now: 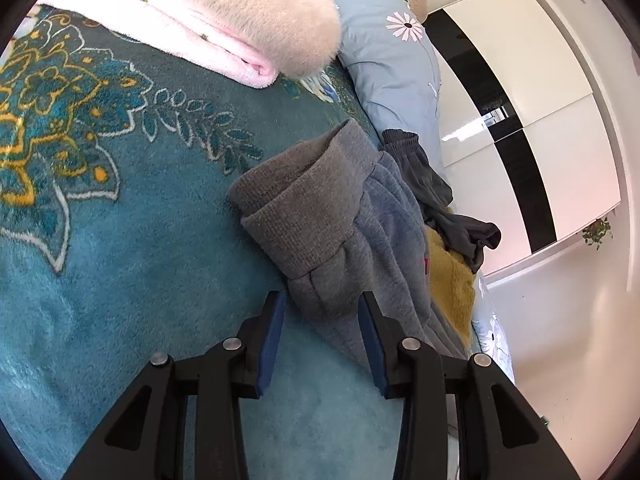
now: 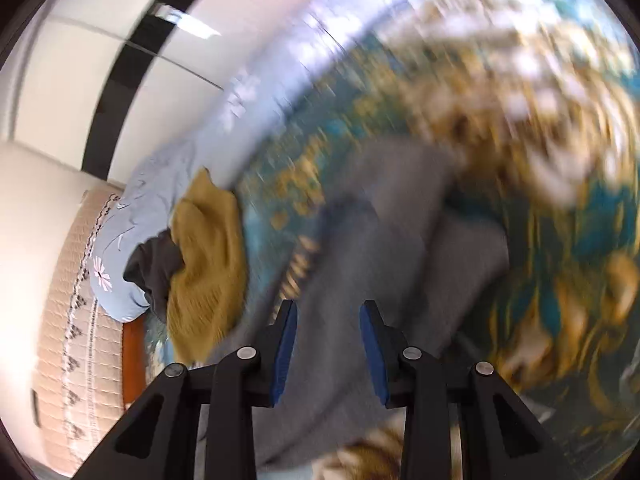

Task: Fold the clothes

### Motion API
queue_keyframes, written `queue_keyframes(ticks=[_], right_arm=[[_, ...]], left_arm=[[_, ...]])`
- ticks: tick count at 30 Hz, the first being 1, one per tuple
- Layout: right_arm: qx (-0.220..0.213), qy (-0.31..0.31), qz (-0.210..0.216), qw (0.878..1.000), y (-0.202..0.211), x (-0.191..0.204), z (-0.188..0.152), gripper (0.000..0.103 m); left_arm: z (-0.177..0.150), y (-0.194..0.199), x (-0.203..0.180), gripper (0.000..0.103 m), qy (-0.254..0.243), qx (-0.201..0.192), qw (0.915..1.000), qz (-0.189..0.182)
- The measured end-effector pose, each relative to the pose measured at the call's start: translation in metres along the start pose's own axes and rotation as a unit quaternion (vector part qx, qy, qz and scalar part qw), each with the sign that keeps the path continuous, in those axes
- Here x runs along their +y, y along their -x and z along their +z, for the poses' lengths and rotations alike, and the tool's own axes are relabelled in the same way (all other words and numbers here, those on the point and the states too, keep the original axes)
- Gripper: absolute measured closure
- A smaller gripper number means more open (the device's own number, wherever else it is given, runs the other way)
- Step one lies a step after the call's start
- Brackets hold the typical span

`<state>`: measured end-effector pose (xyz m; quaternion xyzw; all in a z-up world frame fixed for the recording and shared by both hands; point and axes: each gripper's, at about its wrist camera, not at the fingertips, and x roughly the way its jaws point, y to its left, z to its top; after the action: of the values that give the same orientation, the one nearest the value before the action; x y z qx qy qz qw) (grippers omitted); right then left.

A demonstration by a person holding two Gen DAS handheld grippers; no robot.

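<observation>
2 grippers hover over the grey garment (image 1: 320, 216) on the teal blanket (image 1: 120, 280): the left gripper (image 1: 322, 312) and right gripper (image 2: 328, 320) both show jaws parted, pinching nothing. Folding looks barely begun; the grey piece lies bunched, and a mustard garment (image 2: 208, 248) and dark garment (image 2: 156, 268) wait heaped nearby.

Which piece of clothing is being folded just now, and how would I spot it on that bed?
Start from the teal blanket with gold flower patterns that covers the bed. Near its edge lies a heap of clothes, a mustard-yellow fleece and a dark charcoal garment. The one you want is the grey fleece garment beside them: it alone has a wide ribbed cuff, folded over on top.
</observation>
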<state>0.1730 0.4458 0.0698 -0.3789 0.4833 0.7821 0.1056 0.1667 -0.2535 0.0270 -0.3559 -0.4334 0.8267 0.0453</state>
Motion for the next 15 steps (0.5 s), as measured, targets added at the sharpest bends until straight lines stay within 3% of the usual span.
queue_keyframes(ticks=[8, 15], right_arm=[[-0.024, -0.066, 0.004, 0.998, -0.025, -0.022, 0.010, 0.067], [-0.039, -0.051, -0.040, 0.997, -0.008, -0.017, 0.004, 0.068]], left_arm=[[-0.002, 0.006, 0.010, 0.064, 0.013, -0.016, 0.9997, -0.011], [-0.003, 0.005, 0.008, 0.064, 0.009, -0.015, 0.9998, -0.004]])
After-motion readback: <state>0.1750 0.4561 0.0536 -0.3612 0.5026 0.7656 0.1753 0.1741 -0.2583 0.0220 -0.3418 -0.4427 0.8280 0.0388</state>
